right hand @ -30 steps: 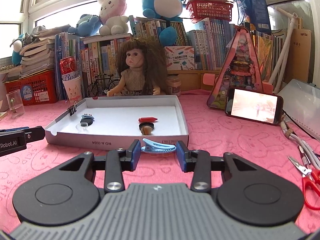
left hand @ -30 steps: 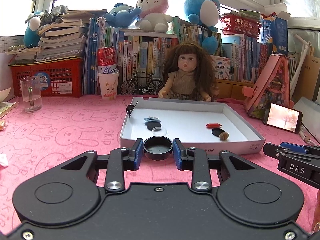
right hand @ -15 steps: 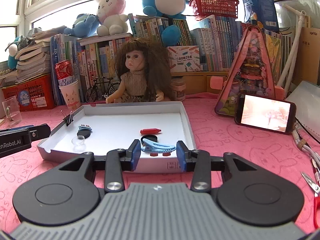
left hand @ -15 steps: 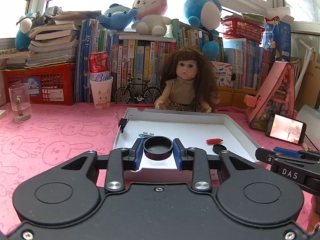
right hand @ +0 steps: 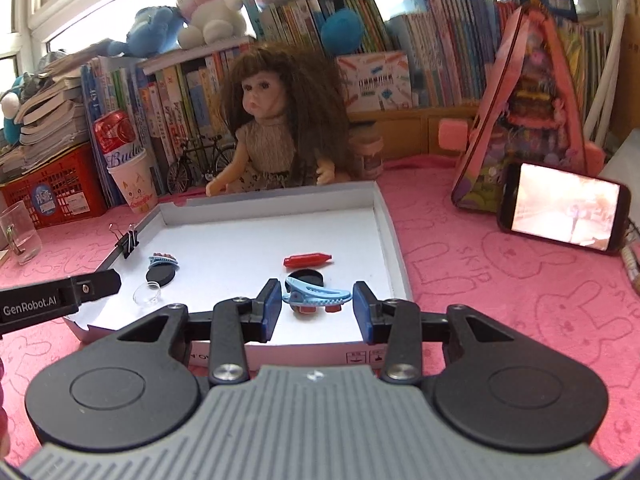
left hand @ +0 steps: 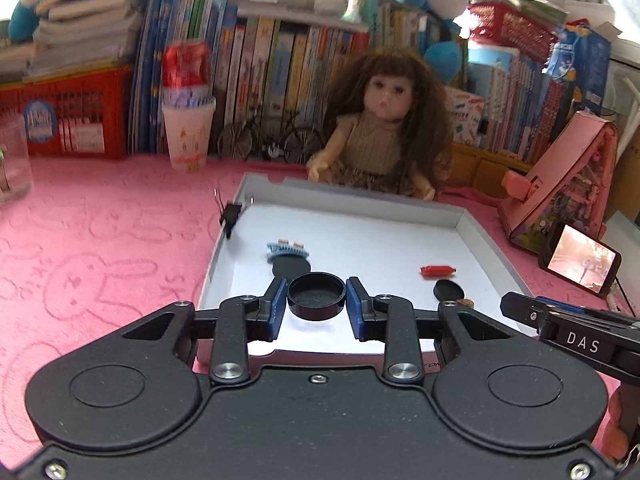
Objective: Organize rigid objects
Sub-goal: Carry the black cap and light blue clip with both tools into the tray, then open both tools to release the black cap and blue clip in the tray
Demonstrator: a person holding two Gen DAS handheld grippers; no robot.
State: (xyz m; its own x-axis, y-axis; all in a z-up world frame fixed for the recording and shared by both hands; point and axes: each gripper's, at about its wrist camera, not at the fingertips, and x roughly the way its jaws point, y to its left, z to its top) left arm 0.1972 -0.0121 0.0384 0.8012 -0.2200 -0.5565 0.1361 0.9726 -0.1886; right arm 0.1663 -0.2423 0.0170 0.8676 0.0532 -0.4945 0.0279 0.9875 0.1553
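Your left gripper (left hand: 316,302), narrowly parted, clamps one black round lid (left hand: 316,295) above the white tray (left hand: 486,240). Your right gripper (right hand: 316,304), slightly wider, clamps one blue hair clip (right hand: 316,296) there. The tray holds one red capsule-shaped piece (right hand: 307,259) and one binder clip (right hand: 128,240).
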